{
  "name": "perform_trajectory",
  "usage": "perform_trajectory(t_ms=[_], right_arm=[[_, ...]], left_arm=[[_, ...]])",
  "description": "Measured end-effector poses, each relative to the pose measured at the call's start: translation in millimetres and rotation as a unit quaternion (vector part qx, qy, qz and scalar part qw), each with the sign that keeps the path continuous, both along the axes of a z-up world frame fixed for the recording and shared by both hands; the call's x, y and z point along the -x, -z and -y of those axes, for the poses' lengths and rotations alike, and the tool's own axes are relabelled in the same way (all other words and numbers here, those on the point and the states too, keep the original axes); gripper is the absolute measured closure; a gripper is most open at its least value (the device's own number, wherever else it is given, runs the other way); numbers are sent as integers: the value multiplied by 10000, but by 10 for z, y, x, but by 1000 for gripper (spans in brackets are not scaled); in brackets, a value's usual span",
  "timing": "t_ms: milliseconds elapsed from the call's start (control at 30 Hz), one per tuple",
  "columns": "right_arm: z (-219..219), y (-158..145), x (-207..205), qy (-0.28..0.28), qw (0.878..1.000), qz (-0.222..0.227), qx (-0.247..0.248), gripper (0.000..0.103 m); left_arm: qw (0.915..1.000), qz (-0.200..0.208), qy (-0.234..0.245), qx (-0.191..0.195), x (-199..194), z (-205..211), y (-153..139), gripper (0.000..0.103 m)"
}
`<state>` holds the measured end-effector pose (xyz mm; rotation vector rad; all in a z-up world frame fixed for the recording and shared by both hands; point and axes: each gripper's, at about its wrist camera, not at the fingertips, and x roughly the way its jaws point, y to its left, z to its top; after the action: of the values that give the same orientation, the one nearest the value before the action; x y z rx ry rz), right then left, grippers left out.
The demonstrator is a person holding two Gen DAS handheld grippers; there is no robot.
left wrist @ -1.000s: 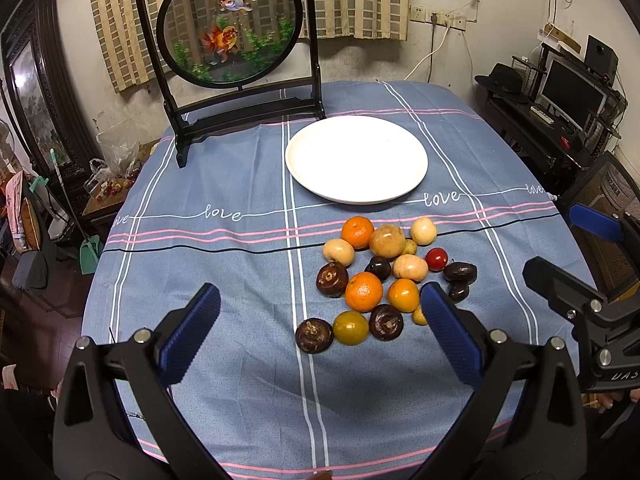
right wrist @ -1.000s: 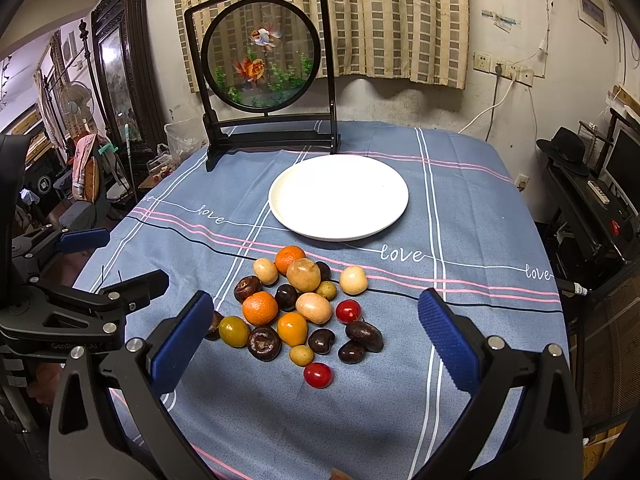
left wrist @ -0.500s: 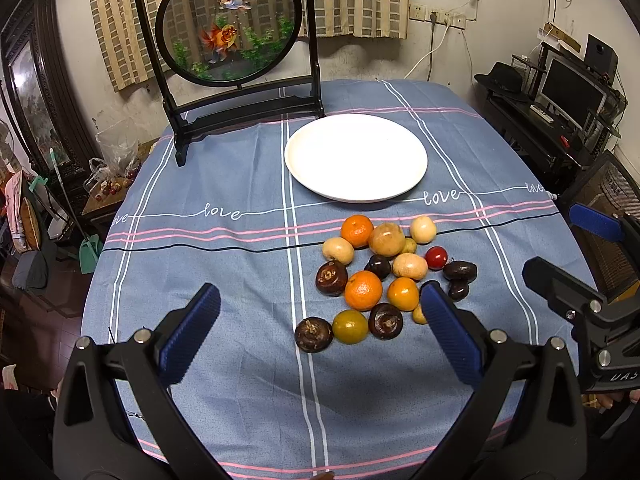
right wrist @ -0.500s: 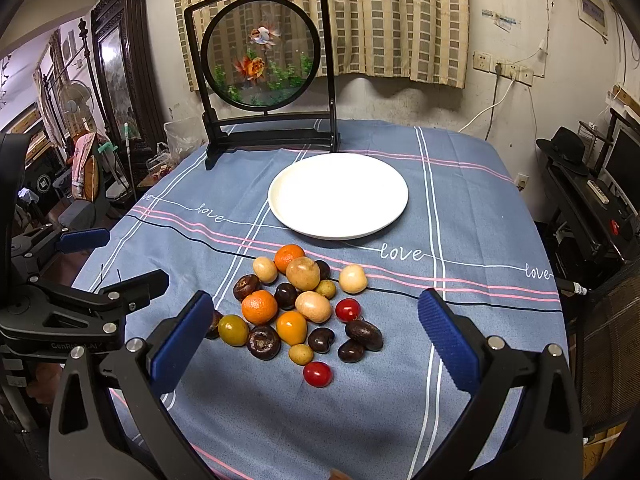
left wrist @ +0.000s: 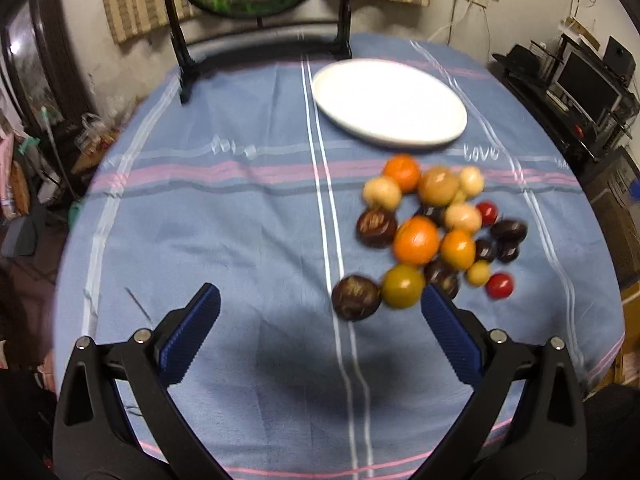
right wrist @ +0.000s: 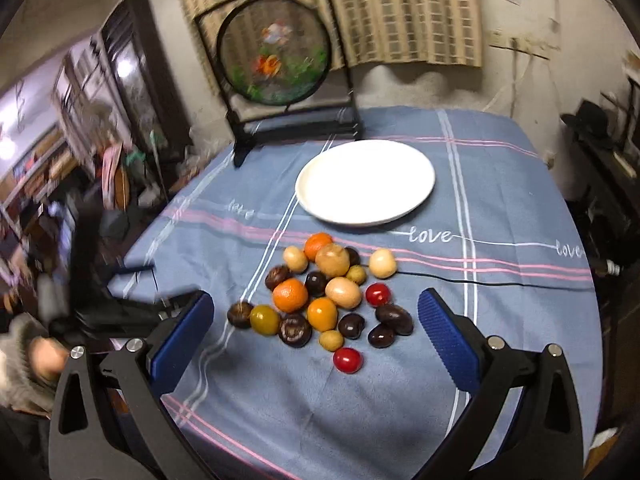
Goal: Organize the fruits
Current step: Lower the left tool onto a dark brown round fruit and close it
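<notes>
**Both grippers closing on the fruit pile, plate bare**

Since the earlier frames your two grippers have dropped lower and nearer the table, and both views blur with the motion. Your left gripper [left wrist: 318, 312] is spread wide and empty, with a dark brown fruit [left wrist: 355, 296] and an olive-green fruit [left wrist: 402, 286] just ahead of its right finger. Your right gripper [right wrist: 314, 322] is equally wide and holds nothing; the fruit pile [right wrist: 320, 292] lies between its fingers. Beyond the pile, the white plate [right wrist: 420, 168] has nothing on it. By my reading you are at the first reach, no fruit sorted yet. Next, pick one outer piece, such as the red cherry tomato [right wrist: 347, 359], centre it between the pads and close gently, since round fruit rolls
</notes>
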<state>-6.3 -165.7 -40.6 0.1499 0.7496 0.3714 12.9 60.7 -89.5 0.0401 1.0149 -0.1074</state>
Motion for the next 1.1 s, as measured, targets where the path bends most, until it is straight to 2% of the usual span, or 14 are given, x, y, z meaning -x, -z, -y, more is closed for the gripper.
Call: perform_trajectory(t_ms=[100, 133, 200, 300, 500, 767, 867, 1000, 1100], right_arm=[[137, -19, 37, -130, 9978, 42, -649, 1], [160, -6, 39, -249, 9960, -14, -857, 1], [157, -15, 45, -225, 9962, -41, -842, 1], [217, -36, 64, -187, 9957, -27, -903, 1], [387, 53, 95, 400, 9961, -198, -765, 1], [438, 110, 146, 676, 9947, -314, -707, 1], [465, 103, 157, 798, 9937, -347, -702, 1], [492, 136, 156, 875, 9923, -457, -754, 1], [474, 152, 143, 829, 9926, -522, -718, 1]], left_arm=[[9992, -59, 219, 315, 5, -19, 220, 2], [9990, -72, 322, 294, -10, 3, 307, 2], [9992, -126, 366, 87, -72, 31, 418, 2], [9986, -300, 428, 45, -175, 15, 609, 3], [9944, -376, 964, -223, -253, -11, 813, 8], [9892, -302, 1433, 42, -431, 69, 885, 21], [9886, -244, 1477, 128, -455, 48, 883, 23], [9903, -163, 1368, 202, -465, 26, 852, 38], [9912, -181, 1268, 340, -486, 2, 845, 42]])
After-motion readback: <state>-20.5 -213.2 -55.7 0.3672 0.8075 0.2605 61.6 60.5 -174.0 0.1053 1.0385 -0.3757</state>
